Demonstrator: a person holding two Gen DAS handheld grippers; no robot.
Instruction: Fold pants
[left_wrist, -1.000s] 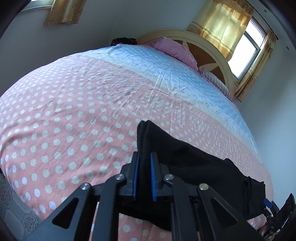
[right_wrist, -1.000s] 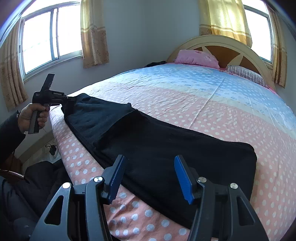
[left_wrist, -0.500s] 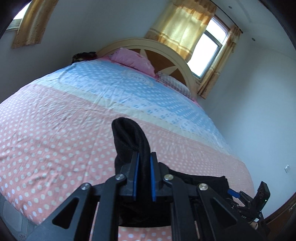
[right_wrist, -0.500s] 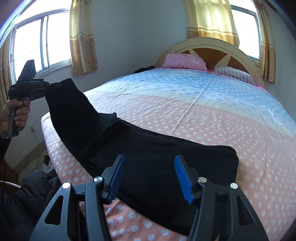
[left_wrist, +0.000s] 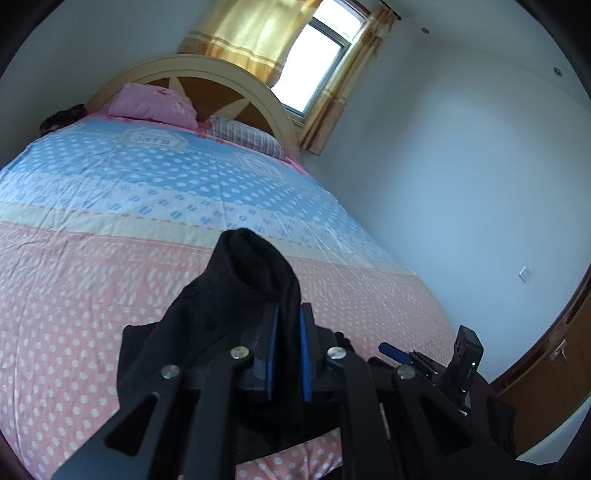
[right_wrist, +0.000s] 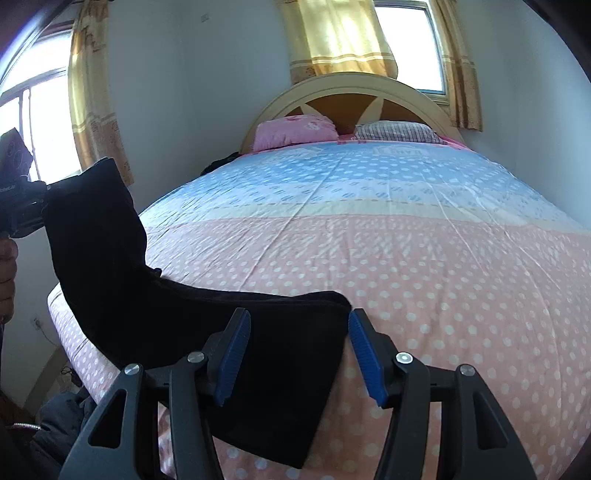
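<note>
Black pants (right_wrist: 207, 325) lie along the near edge of the bed (right_wrist: 406, 258). My left gripper (left_wrist: 287, 321) is shut on one end of the pants (left_wrist: 236, 295) and holds it raised above the bed; in the right wrist view that end (right_wrist: 92, 206) hangs up at the far left. My right gripper (right_wrist: 299, 347) is open just above the other end of the pants, which lies flat; the jaws stand wide apart and hold nothing. The right gripper also shows in the left wrist view (left_wrist: 402, 357) at lower right.
The bed has a pink and blue dotted sheet, a pink pillow (right_wrist: 295, 131), a striped pillow (right_wrist: 395, 132) and a curved headboard (right_wrist: 351, 92). A dark item (right_wrist: 218, 164) lies at the bed's far left corner. Curtained windows (right_wrist: 402, 44) and walls surround it.
My left gripper has lifted its end of the pants up off the bed and swung towards the right. My right gripper has moved closer to the other end and stays open.
</note>
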